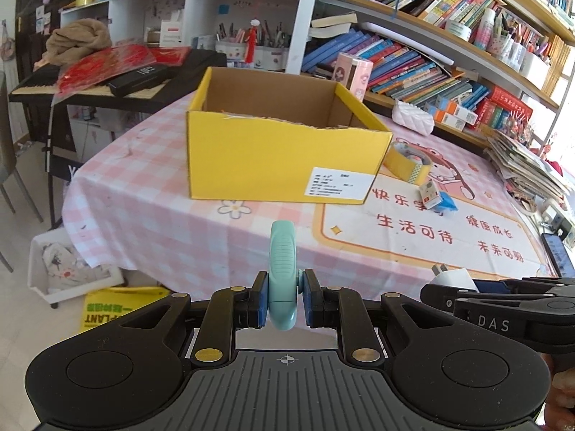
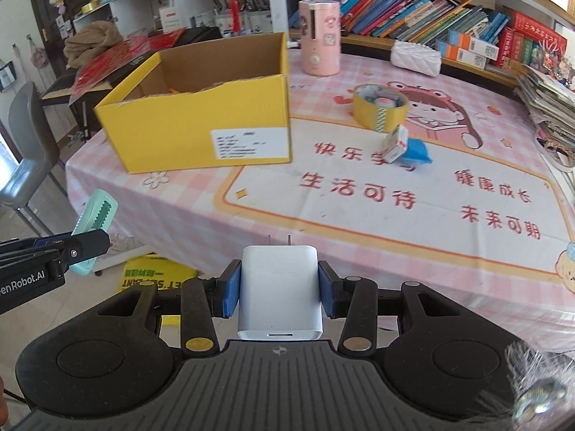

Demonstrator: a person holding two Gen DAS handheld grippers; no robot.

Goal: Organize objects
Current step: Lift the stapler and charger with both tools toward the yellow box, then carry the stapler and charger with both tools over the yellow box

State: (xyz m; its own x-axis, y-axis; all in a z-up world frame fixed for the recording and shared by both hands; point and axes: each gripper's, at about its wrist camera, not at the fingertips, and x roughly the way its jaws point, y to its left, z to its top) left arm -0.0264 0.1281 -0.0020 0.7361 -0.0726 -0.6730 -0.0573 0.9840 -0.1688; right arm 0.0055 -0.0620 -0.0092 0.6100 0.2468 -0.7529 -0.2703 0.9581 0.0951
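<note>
My left gripper (image 1: 283,296) is shut on a mint-green clip (image 1: 283,269) that stands upright between the blue pads. The same clip (image 2: 95,215) shows at the left edge of the right wrist view. My right gripper (image 2: 279,287) is shut on a white charger plug (image 2: 279,287) with its prongs pointing forward; the plug (image 1: 454,280) also shows at the lower right of the left wrist view. Ahead on the pink checked table (image 1: 161,208) stands an open yellow cardboard box (image 1: 280,158) (image 2: 201,133). Both grippers hover at the table's near edge, short of the box.
A yellow tape roll (image 2: 379,109), a small white carton (image 2: 395,143) and a blue object (image 2: 417,151) lie right of the box. A pink canister (image 2: 319,36) and a white pouch (image 2: 415,57) stand behind. Paper stack (image 2: 550,107) at right; chair (image 2: 25,165) and keyboard (image 1: 54,86) at left.
</note>
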